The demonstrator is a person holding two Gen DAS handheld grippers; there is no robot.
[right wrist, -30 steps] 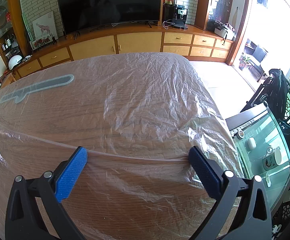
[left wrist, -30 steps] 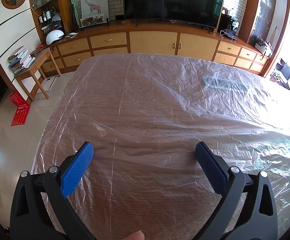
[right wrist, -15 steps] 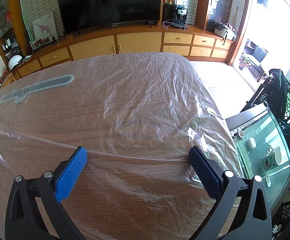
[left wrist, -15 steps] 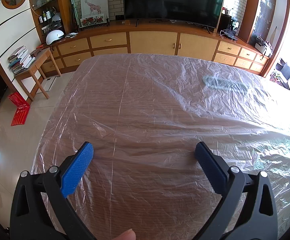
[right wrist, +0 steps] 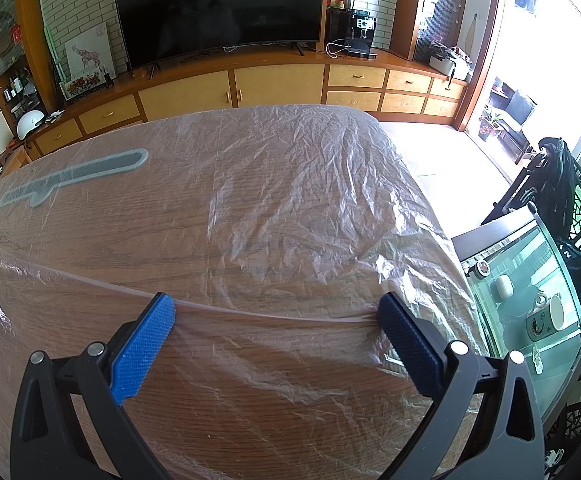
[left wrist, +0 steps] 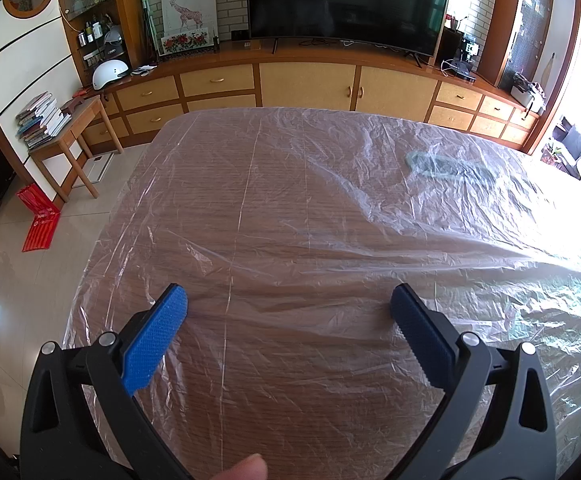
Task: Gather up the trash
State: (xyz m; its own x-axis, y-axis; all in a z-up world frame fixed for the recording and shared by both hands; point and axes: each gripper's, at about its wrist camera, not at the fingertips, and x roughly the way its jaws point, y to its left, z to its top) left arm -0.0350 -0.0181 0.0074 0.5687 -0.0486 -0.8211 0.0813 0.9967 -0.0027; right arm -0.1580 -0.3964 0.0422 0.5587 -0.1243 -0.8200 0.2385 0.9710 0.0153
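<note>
Plastic sheet (left wrist: 310, 208) clear, wrinkled, draped over table (right wrist: 250, 420); both grippers' fingers apart.

One plastic sheet (left wrist: 330, 208), one table (right wrist: 250, 420), two tools (left wrist: 288, 300) (right wrist: 276, 312)

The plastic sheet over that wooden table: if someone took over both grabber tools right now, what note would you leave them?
Left gripper: open, empty, hovering over the plastic sheet.
Right gripper: open, empty, its fingertips level with a raised fold in the sheet; whether they touch it is unclear.
The thin clear sheet covers the whole wooden table, with a grey-blue printed patch near the far side.
Done: nothing collected yet.
Left: probably pinch the sheet, perhaps at the fold, gather it up and dispose of it. No bin is visible in either view.
</note>
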